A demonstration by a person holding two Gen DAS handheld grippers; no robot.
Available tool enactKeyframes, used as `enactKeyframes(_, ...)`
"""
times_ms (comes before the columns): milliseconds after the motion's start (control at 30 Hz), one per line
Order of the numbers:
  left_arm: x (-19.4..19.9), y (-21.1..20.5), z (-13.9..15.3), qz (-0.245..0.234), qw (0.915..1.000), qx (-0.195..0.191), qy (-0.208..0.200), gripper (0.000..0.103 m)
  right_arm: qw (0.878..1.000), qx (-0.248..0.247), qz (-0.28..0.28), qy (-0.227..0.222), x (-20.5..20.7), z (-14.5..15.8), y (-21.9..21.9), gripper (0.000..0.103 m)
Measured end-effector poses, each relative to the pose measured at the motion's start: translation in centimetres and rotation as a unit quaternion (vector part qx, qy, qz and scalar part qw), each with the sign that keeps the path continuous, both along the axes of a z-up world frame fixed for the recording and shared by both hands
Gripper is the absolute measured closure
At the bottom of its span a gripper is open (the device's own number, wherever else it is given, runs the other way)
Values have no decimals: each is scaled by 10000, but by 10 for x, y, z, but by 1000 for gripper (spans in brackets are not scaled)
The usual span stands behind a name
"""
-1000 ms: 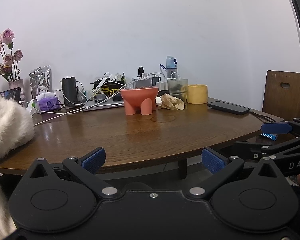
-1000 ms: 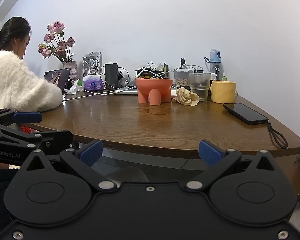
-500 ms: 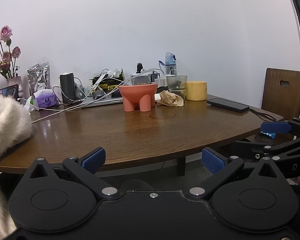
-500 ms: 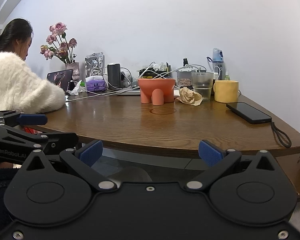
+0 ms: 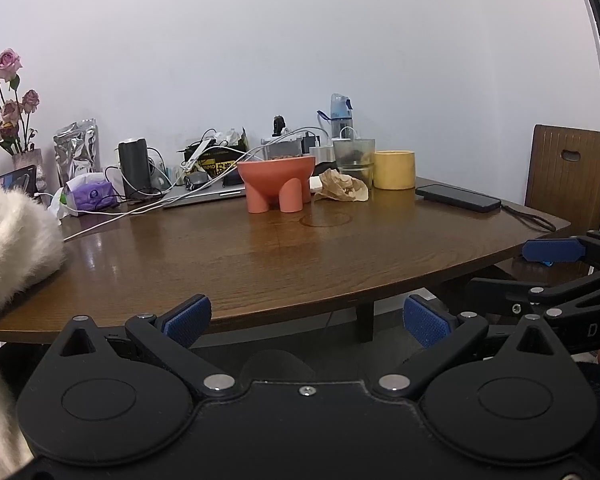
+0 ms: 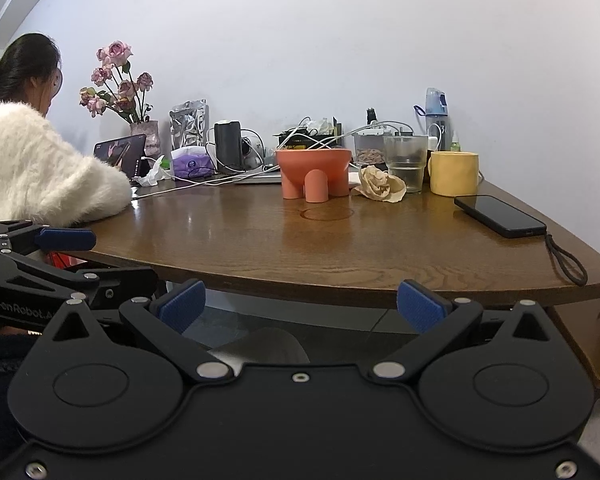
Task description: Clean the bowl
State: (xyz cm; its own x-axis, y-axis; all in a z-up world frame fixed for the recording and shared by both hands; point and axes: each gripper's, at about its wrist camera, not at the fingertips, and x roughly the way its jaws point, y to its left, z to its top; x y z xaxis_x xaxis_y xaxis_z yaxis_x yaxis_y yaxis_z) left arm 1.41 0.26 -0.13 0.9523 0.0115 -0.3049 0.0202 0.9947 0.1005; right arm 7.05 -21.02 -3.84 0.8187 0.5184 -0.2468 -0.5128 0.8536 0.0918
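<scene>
An orange footed bowl (image 5: 277, 184) stands on the far middle of the brown wooden table (image 5: 260, 256); it also shows in the right wrist view (image 6: 314, 174). A crumpled beige paper napkin (image 5: 342, 191) lies just right of it, also seen from the right wrist (image 6: 380, 184). My left gripper (image 5: 306, 318) is open and empty, held low before the table's near edge. My right gripper (image 6: 300, 306) is open and empty, also below the near edge. Each gripper shows at the side of the other's view.
A person in a white fluffy sweater (image 6: 40, 168) sits at the table's left. A black phone (image 6: 500, 216) with a strap, a yellow cup (image 6: 454, 172), a glass (image 6: 406, 162), cables, a laptop, flowers (image 6: 116, 80) and clutter line the back. A wooden chair (image 5: 568, 176) stands right.
Both grippers have shifted slightly, so the table and bowl sit a little differently in view. Both stay open and empty.
</scene>
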Motion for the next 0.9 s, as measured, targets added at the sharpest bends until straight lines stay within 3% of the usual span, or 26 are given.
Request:
enactKeyframes(667, 19, -2, -1, -56, 9999, 71, 57, 0, 9999, -66, -66, -41, 1, 0, 5, 0)
enactKeyframes(900, 58, -6, 4, 125, 9994, 312, 84, 0, 9999, -9, -107, 11, 3, -2, 2, 0)
